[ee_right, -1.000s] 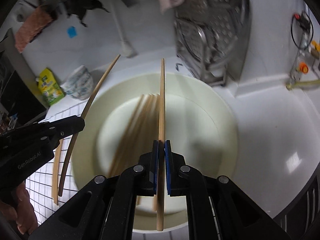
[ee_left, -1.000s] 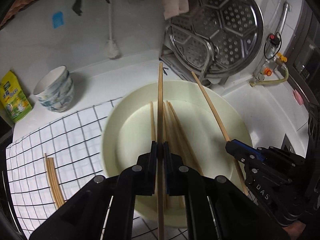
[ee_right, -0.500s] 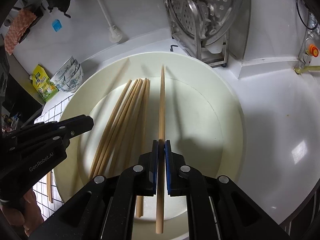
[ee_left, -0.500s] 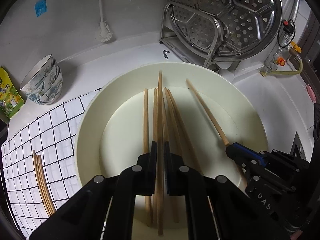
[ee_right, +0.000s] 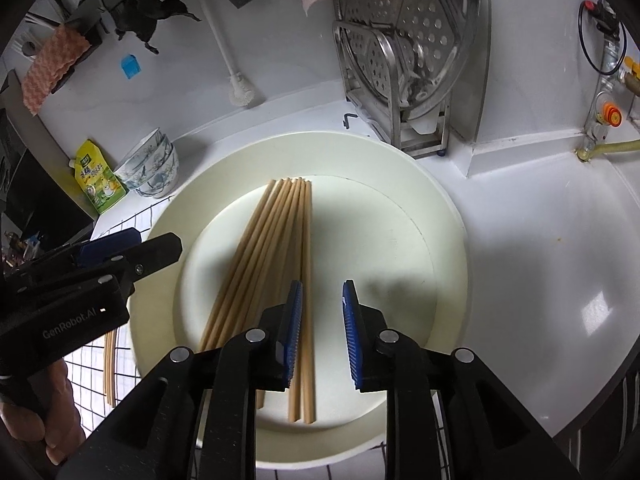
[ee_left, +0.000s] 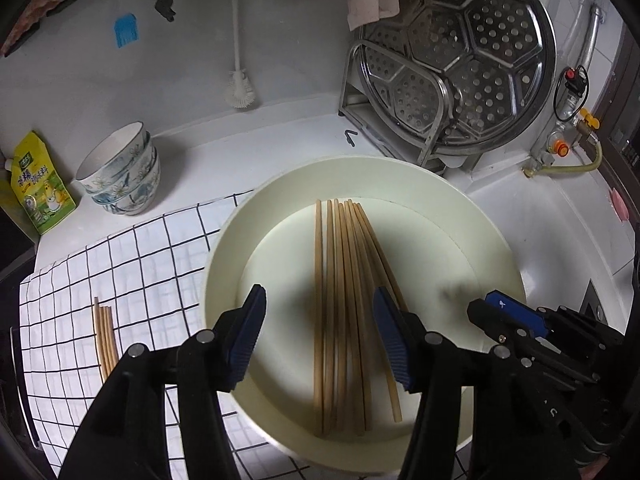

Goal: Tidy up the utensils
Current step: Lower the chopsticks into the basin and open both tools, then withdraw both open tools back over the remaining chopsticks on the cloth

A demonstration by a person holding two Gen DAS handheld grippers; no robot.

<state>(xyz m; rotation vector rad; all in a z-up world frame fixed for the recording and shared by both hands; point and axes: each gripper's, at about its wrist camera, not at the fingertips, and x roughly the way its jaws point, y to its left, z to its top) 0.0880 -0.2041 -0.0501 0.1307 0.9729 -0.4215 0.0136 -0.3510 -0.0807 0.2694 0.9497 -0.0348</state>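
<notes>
Left wrist view: both the left gripper (ee_left: 320, 336) and right gripper (ee_right: 322, 336) hang over the cream basin (ee_left: 492, 232) on the counter, jaws opening and empty, so the chopsticks (ee_left: 340, 300) lie gathered lengthwise inside, while a few chopsticks (ee_left: 105, 336) wait on the checked cloth (ee_left: 120, 272).

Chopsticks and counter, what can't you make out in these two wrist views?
- Chopsticks in the plate: near ends hidden behind the left tongs in the left view; exact count unclear where they overlap.
- Spare chopsticks on the checked cloth: lower ends covered by the tongs body.
- Yellow packet: print too small to read.
</notes>
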